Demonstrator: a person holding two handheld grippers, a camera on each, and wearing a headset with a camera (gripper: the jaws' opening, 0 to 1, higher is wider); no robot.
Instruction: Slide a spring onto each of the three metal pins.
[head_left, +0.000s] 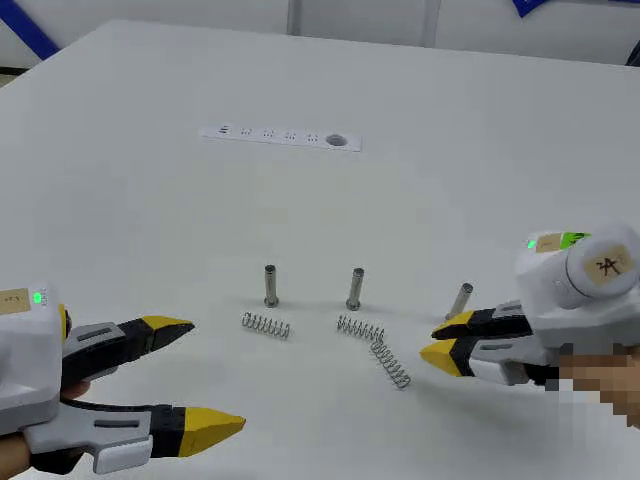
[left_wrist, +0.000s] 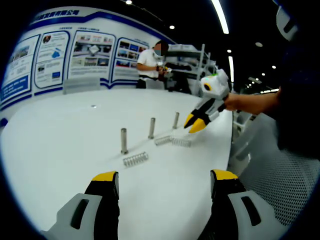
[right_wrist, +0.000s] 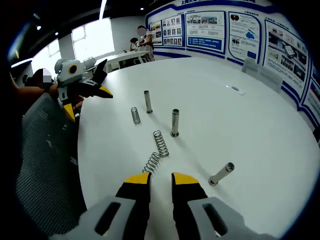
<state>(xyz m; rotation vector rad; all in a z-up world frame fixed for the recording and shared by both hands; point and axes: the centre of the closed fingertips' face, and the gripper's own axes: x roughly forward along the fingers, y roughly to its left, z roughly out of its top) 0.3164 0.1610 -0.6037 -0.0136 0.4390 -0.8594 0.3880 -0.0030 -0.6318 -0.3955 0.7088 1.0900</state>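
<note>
Well, three pins (head_left: 355, 288) stand upright, springs (head_left: 266, 324) lie flat on the white counter (head_left: 150, 220); left tongs (head_left: 215, 374) gape, right tongs (head_left: 432, 340) barely parted.

We see the head view bright and evenly lit. The white table (head_left: 420, 100) is nearly washed out, and only short, soft shadows lie beside the pins (head_left: 271, 286). In the left gripper view, ceiling strip lights (left_wrist: 220, 17) glare at the upper right. In the right gripper view, a window (right_wrist: 92, 35) blows out at the upper left. Both fisheye views bend strongly toward their edges, where detail softens.
</note>
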